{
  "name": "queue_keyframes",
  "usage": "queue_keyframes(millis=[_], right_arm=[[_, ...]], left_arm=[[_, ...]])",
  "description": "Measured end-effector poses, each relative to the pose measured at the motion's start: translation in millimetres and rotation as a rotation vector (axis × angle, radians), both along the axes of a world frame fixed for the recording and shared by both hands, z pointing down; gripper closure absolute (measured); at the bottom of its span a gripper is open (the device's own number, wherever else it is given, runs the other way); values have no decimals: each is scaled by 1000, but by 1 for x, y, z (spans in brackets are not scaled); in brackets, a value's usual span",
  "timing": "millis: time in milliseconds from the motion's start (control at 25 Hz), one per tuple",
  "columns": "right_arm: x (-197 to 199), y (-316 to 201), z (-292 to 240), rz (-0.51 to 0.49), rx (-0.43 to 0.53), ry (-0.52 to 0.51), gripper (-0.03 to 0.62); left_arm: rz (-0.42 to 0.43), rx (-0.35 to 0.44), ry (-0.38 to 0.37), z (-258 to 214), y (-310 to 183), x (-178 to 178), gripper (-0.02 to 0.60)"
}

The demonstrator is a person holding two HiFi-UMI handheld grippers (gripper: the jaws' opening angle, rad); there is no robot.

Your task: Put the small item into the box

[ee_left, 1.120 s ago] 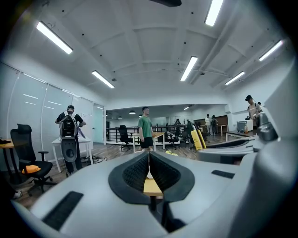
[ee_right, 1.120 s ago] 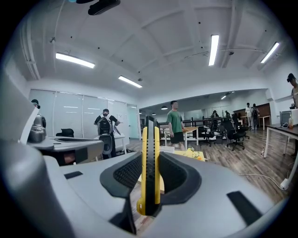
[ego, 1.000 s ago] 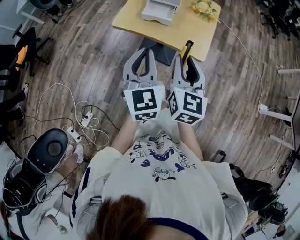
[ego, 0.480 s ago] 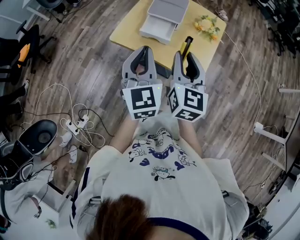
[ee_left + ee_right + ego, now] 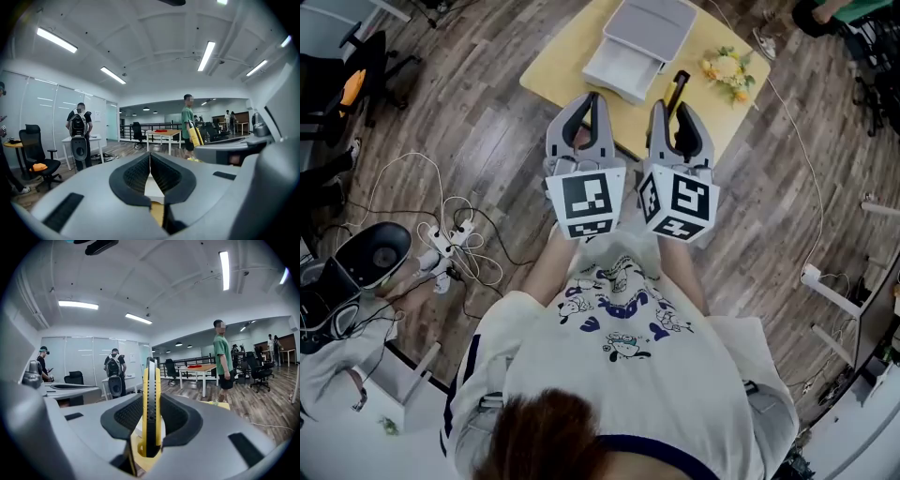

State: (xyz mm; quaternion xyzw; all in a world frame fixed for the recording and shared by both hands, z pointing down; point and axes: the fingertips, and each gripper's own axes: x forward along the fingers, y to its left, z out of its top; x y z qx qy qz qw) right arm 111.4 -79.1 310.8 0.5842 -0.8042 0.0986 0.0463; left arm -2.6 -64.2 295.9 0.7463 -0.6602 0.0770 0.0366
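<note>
Snugly in right tool [image 5: 150, 401], yellow-and-black item [image 5: 150, 378]; left tool [image 5: 150, 161] closed, empty.

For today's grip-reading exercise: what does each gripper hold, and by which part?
Right gripper clamps a yellow-and-black utility knife by its lower half; left gripper is shut, holding nothing.

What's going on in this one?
A person holds a gripper in each hand, both pointing toward a light wooden table that carries a white box and a bunch of yellow flowers. The right gripper is clamped on a slim yellow-and-black tool, which stands upright between its jaws. The left gripper is shut and empty. The tool is not yet in the box.
</note>
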Motion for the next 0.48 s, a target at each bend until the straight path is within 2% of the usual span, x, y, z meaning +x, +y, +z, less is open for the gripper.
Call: queue_keyframes(millis=[240, 480], right_arm=[[-4, -32, 18, -1, -40, 8, 465], [-9, -60, 25, 7, -60, 24, 466]], left_arm=[[-2, -45, 3, 18, -34, -5, 565], [33, -62, 10, 23, -66, -7, 565]])
